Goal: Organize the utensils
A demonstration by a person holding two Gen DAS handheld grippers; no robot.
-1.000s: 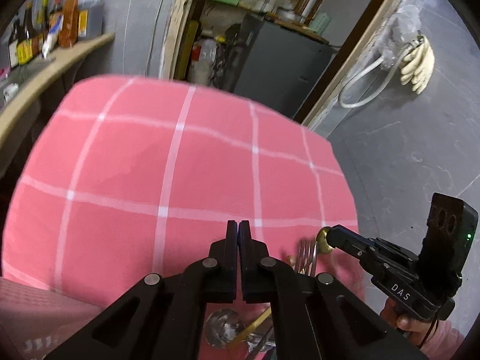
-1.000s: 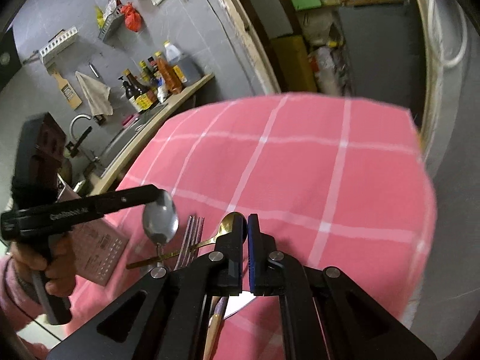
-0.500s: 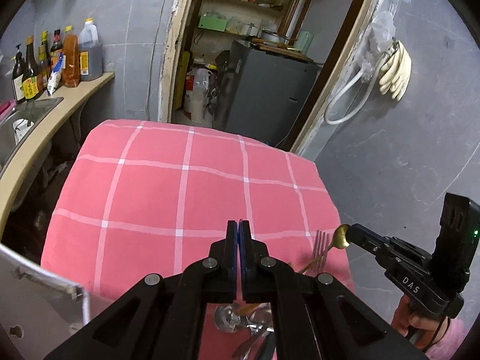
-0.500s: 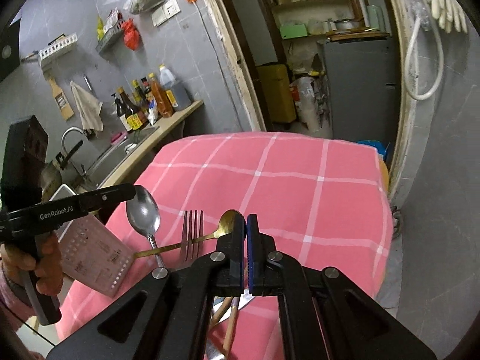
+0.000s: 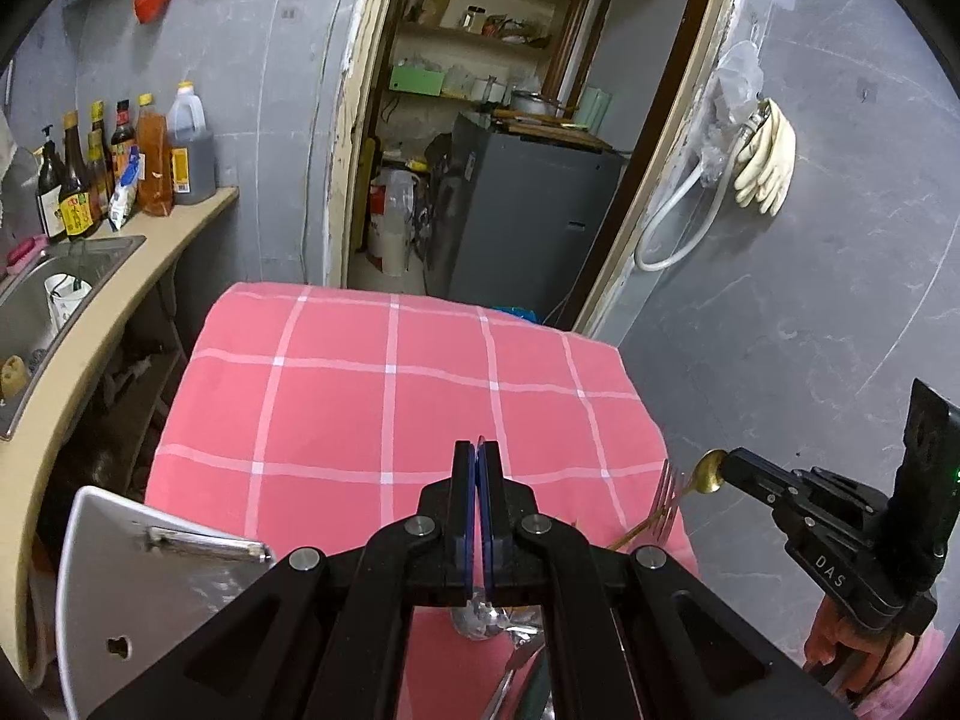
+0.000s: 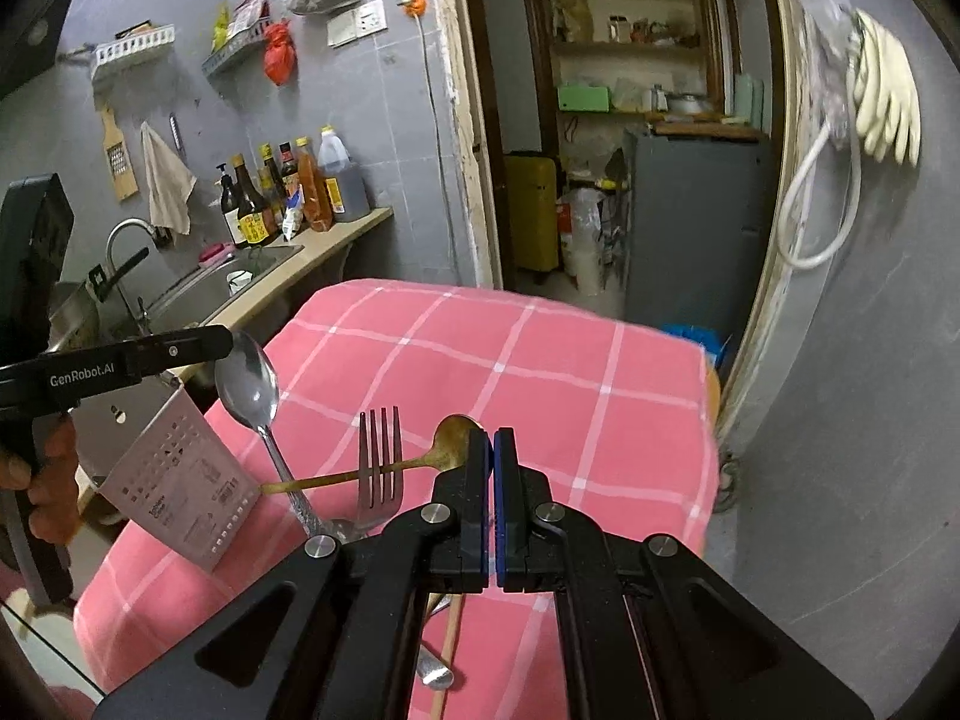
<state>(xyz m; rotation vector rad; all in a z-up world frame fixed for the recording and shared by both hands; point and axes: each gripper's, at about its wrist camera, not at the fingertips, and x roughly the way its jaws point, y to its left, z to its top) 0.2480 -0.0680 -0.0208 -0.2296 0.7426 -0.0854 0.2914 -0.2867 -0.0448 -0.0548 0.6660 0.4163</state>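
Several utensils lie in a loose pile on the pink checked cloth (image 6: 540, 372): a silver spoon (image 6: 249, 381), a silver fork (image 6: 379, 456) and a gold spoon (image 6: 456, 432) whose handle crosses the fork. In the left wrist view the gold spoon (image 5: 708, 474) and fork (image 5: 666, 498) show at the cloth's right edge, and the silver spoon's bowl (image 5: 480, 624) under my fingers. My left gripper (image 5: 478, 450) is shut with nothing in it, and its tip (image 6: 225, 341) hangs above the silver spoon. My right gripper (image 6: 492, 438) is shut and empty too, above the gold spoon.
A white perforated utensil holder (image 6: 180, 480) lies tilted at the cloth's near left corner. Left of the table run a counter with a sink (image 5: 54, 282) and bottles (image 5: 150, 162). Behind the table are a doorway, a grey cabinet (image 5: 528, 216) and a grey wall at the right.
Both grippers have risen and drawn back, so the table looks smaller and lower. Both stayed shut. The utensils lie where they were.
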